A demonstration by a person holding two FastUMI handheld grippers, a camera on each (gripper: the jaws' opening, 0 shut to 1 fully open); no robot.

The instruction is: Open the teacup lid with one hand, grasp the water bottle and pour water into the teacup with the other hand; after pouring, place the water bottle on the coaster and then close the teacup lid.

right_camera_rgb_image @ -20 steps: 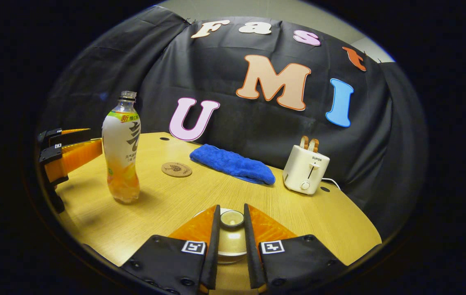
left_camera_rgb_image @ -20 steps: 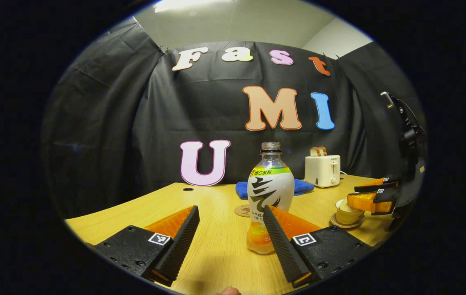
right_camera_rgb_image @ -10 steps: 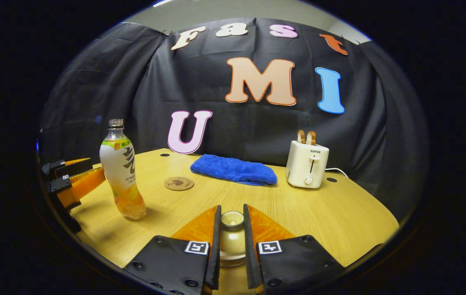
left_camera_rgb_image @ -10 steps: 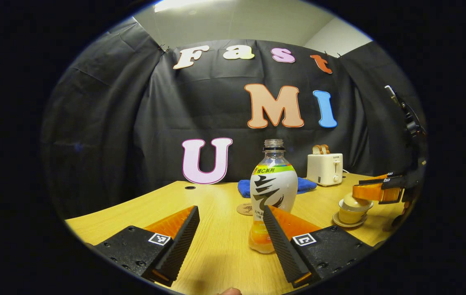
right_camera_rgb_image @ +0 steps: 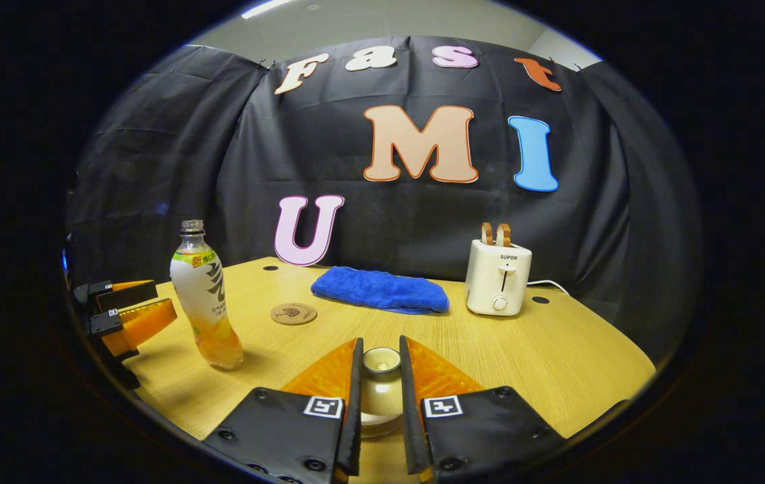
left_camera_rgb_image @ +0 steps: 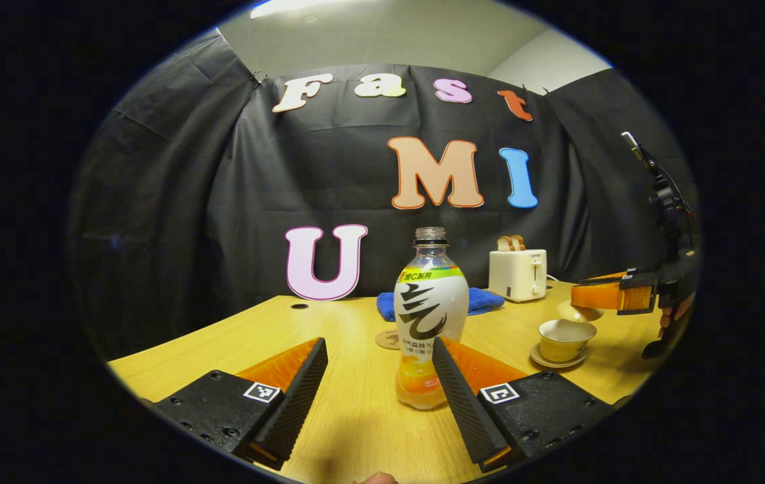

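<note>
Right gripper (right_camera_rgb_image: 380, 403): its fingers are being kept nearly closed, pressed on either side of the knob of the teacup lid (right_camera_rgb_image: 381, 386); in the left gripper view this gripper (left_camera_rgb_image: 614, 296) is being held above and to the side of the cup, with the lid (left_camera_rgb_image: 574, 311) being carried clear of the rim.
Left gripper (left_camera_rgb_image: 376, 390): its jaws are being held wide apart with nothing gripped; the bottle is being framed just ahead, close to the right-hand finger, and touch cannot be told.
Water bottle (left_camera_rgb_image: 429, 323): it is being left upright and uncapped on the table, with orange liquid in its lower part; in the right gripper view the bottle (right_camera_rgb_image: 206, 299) is being seen beside the left gripper (right_camera_rgb_image: 128, 314).
Teacup (left_camera_rgb_image: 565, 338): it is being left uncovered on its saucer (left_camera_rgb_image: 544, 359).
Coaster (right_camera_rgb_image: 294, 313): it is being left bare on the table (right_camera_rgb_image: 557, 356), behind the bottle.
Background: a blue cloth (right_camera_rgb_image: 379, 290) and a white toaster (right_camera_rgb_image: 497, 277) are being kept near the wall.
</note>
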